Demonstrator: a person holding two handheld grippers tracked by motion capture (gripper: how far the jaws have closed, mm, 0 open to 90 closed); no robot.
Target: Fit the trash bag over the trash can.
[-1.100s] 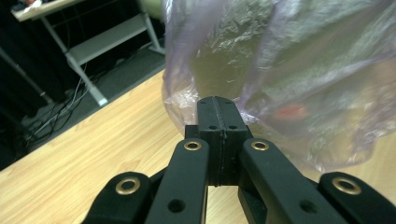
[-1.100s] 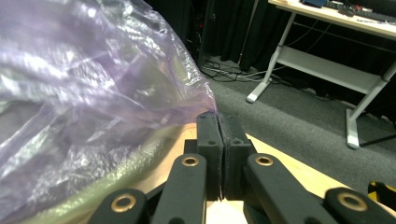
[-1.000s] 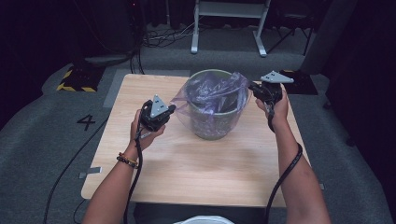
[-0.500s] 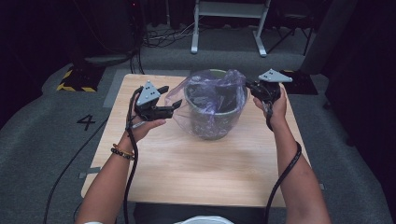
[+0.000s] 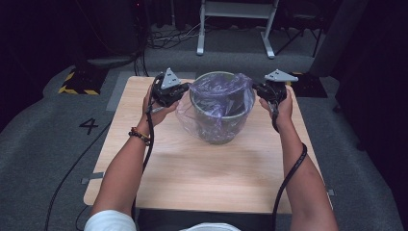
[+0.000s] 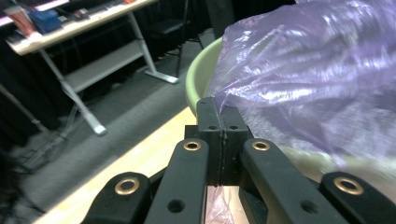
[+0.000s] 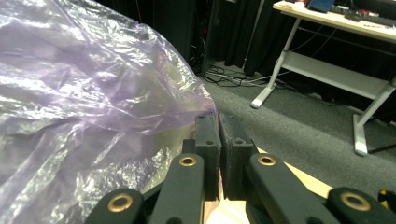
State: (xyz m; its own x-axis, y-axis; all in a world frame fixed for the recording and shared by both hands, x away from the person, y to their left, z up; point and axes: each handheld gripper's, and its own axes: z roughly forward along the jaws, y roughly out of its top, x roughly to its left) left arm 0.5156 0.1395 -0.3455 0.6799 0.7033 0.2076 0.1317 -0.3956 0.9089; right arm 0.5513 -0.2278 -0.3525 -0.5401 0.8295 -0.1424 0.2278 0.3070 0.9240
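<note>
Reaching in from the near edge of the wooden table [image 5: 192, 183], the person's forearms carry a gripper at either side of a green bucket [image 5: 219, 130] standing toward the table's far half. The left gripper [image 5: 180, 92] has just been closing; its jaws now meet on the edge of the purple plastic bag [image 5: 219, 94] at the bucket's left rim. The right gripper [image 5: 260, 90] is clamped on the bag's edge at the right rim. Beyond the table, a white-legged desk [image 5: 235, 9] stands on grey carpet
</note>
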